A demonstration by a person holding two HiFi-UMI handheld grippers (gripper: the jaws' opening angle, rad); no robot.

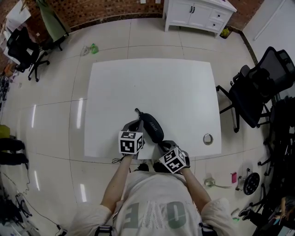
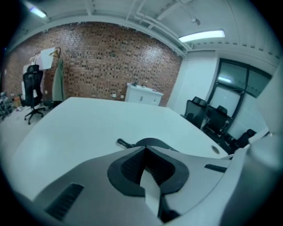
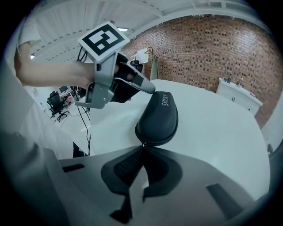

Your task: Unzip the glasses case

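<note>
A black zipped glasses case (image 1: 152, 126) lies near the front edge of the white table (image 1: 152, 78), with its short strap (image 1: 137, 111) pointing away from me. My right gripper (image 1: 162, 144) is at the case's near end. In the right gripper view the case (image 3: 158, 117) fills the middle, and my right gripper (image 3: 142, 145) is shut with its tips pinching a tiny bright zipper pull at the seam. My left gripper (image 1: 135, 123) is shut, and its tips (image 3: 149, 89) rest against the case's far left side. From the left gripper (image 2: 145, 150), only the top of the case (image 2: 152, 141) and the strap (image 2: 123, 142) show.
A round metal ring (image 1: 208, 138) sits in the table's front right corner. A black office chair (image 1: 258, 92) stands to the right of the table, and a white cabinet (image 1: 198, 14) stands beyond it. My body is against the front edge.
</note>
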